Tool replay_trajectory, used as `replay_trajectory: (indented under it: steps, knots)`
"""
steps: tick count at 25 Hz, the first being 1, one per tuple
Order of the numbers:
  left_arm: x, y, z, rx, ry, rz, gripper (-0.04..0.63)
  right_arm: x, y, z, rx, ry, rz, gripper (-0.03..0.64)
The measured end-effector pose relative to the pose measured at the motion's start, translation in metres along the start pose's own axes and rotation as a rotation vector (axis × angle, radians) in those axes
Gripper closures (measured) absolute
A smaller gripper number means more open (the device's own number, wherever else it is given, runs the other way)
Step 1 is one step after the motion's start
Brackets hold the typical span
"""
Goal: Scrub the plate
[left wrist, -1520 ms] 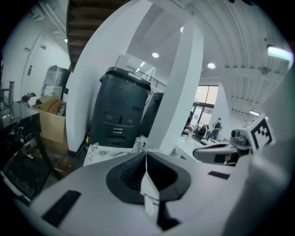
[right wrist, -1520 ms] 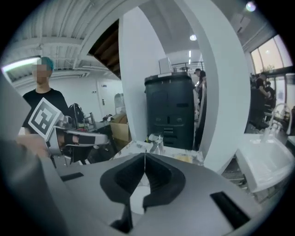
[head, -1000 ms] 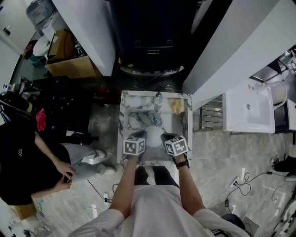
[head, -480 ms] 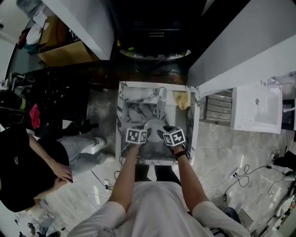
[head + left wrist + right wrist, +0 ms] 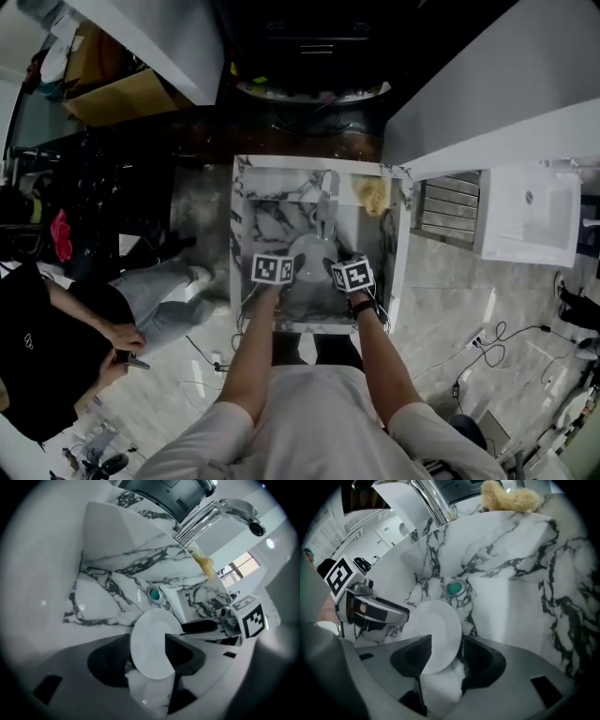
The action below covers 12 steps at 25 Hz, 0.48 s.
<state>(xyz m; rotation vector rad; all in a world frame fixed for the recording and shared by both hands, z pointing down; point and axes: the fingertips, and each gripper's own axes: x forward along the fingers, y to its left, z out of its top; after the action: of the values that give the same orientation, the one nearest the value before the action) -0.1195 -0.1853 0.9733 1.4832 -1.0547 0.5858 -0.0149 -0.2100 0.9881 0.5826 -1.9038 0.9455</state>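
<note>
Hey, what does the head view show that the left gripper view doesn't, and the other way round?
Only the head view: a second person in a dark top, the brown cardboard box and the wearer's bare forearms.
Only the left gripper view: the round teal drain plug, and the left gripper, whose jaws have just been opening and stand apart, the round white plate showing between them.
Both: that plate, the white marble-patterned sink, the chrome faucet and the yellow sponge.
</note>
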Motion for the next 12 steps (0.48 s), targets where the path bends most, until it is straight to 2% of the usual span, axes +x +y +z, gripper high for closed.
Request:
replay_trajectory:
  steps: [4,7,9,12]
  knots:
    - [0.010,0.000,-0.002,-0.022,-0.004,-0.010,0.379,0.003,-0.006,-0.002,0.028,-0.007,-0.048,0.414]
    - [0.015,0.005,-0.005,0.019,0.010,0.029,0.377,0.003,-0.011,-0.001,0.018,-0.026,-0.104,0.461]
    - [0.015,0.007,-0.007,0.035,-0.005,0.045,0.397,0.003,-0.012,-0.001,0.001,-0.034,-0.126,0.482]
    - [0.014,0.013,-0.006,0.012,-0.034,0.062,0.441,0.003,-0.011,0.000,-0.006,-0.064,-0.132,0.480]
